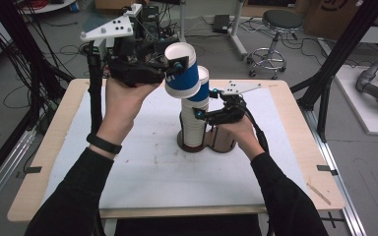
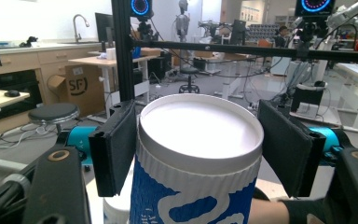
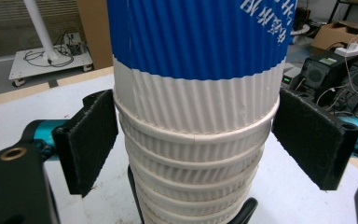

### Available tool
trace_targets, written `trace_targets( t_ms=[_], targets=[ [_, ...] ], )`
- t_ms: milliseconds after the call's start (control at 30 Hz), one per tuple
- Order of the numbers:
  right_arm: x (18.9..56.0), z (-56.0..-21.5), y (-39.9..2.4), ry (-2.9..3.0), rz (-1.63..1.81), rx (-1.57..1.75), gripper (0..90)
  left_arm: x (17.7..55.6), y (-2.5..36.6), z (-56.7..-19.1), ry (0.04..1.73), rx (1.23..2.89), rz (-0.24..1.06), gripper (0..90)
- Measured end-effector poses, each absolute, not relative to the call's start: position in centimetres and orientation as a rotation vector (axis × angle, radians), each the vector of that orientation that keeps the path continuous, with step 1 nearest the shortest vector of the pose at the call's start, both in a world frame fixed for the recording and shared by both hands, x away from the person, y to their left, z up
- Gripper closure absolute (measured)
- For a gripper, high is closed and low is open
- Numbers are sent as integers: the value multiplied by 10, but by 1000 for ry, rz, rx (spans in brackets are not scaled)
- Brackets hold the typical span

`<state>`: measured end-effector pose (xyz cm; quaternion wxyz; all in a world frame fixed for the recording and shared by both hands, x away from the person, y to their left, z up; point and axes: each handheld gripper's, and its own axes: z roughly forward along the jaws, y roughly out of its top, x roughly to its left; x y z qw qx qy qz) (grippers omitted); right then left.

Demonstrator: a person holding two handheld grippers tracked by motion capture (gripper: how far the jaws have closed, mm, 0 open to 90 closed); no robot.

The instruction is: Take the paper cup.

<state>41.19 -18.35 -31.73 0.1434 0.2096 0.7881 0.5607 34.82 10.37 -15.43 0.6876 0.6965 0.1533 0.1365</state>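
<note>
In the high view the left gripper point(image 1: 174, 66) clamps a blue-and-white paper cup point(image 1: 182, 69), tilted above the cup stack point(image 1: 195, 123) that the right gripper point(image 1: 199, 115) clasps; its own view shows blue Chinese lettering, unreadable.

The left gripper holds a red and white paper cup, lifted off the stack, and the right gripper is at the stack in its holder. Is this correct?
Not quite: the cup in the left gripper is blue and white, as the high view shows. The rest stands: the right gripper is at the stack in its holder.

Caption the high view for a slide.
Left gripper lifts a blue-and-white cup off the stack.
</note>
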Motion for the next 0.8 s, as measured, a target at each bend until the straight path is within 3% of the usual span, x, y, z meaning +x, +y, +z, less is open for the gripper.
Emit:
trace_targets(
  t_ms=[500, 800],
  targets=[
    [411, -317, -184, 2273, 1613, 608, 150, 331, 111, -186, 346, 1588, 279, 305],
    [411, -317, -183, 2268, 1612, 613, 150, 319, 117, -228, 369, 1605, 235, 304]
  ],
)
